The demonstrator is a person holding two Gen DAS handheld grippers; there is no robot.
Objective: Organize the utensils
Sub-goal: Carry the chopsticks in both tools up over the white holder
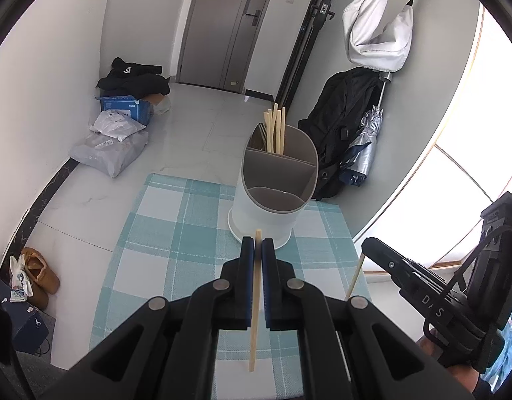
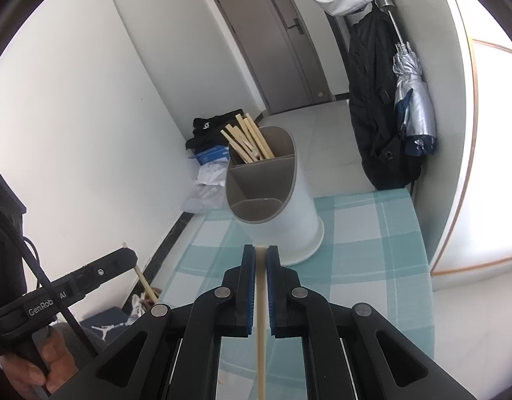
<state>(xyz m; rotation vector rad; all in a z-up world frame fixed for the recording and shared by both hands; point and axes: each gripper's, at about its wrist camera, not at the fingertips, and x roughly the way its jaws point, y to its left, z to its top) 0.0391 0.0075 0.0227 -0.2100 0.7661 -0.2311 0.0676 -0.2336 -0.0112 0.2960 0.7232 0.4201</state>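
Note:
A white utensil holder [image 1: 266,213] [image 2: 289,213] with grey divided compartments stands on the checked tablecloth [image 1: 175,233] [image 2: 372,233]. Several wooden chopsticks [image 1: 275,130] [image 2: 247,141] stand in its far compartment; the near compartments look empty. My left gripper [image 1: 258,245] is shut on a wooden chopstick [image 1: 255,313], held just in front of the holder. My right gripper [image 2: 261,251] is shut on another chopstick [image 2: 261,326], also just in front of the holder. Each gripper shows in the other's view, the right gripper [image 1: 366,246] with its chopstick [image 1: 355,276] and the left gripper [image 2: 129,255] with its chopstick [image 2: 145,283].
The small table ends close behind the holder. On the floor are parcels and a blue box [image 1: 122,126], black clothes [image 1: 132,76] and slippers [image 1: 39,273]. A black bag [image 1: 342,126] and folded umbrella [image 1: 366,146] hang by the wall on the right. A grey door [image 1: 229,26] is at the back.

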